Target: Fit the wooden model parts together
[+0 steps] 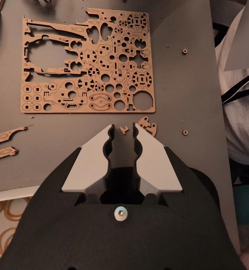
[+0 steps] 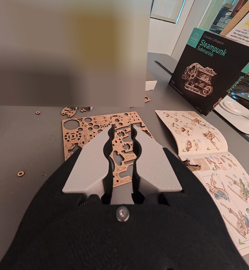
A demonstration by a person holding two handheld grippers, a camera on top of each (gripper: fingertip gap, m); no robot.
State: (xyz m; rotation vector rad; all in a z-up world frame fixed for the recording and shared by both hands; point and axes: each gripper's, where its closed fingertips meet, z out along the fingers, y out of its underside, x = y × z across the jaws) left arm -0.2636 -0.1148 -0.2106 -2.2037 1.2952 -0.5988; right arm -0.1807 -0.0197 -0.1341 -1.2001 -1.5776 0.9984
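Observation:
A laser-cut plywood sheet [image 1: 85, 61] with many punched-out holes lies flat on the grey table [image 1: 179, 87]. My left gripper [image 1: 123, 127] is open and empty just in front of the sheet's near edge; a small key-shaped wooden piece [image 1: 124, 129] lies on the table between its fingertips. An oval slotted wooden part [image 1: 148, 126] lies just right of the right fingertip. My right gripper [image 2: 122, 127] is open and empty, hovering over the same sheet [image 2: 80, 137] from the opposite side. The oval part [image 2: 68, 112] and the small piece [image 2: 83, 110] show beyond the sheet's far edge.
Two small wooden washers [image 1: 184, 51] [image 1: 184, 132] lie right of the sheet. A leftover wooden frame strip [image 1: 1, 143] lies at the left. An open instruction booklet [image 2: 205, 168] and an upright dark model box [image 2: 208, 70] stand right of the right gripper. A person in white [image 1: 240, 116] stands at the table edge. Some 15 centimeters of space lies between my two pairs of fingers.

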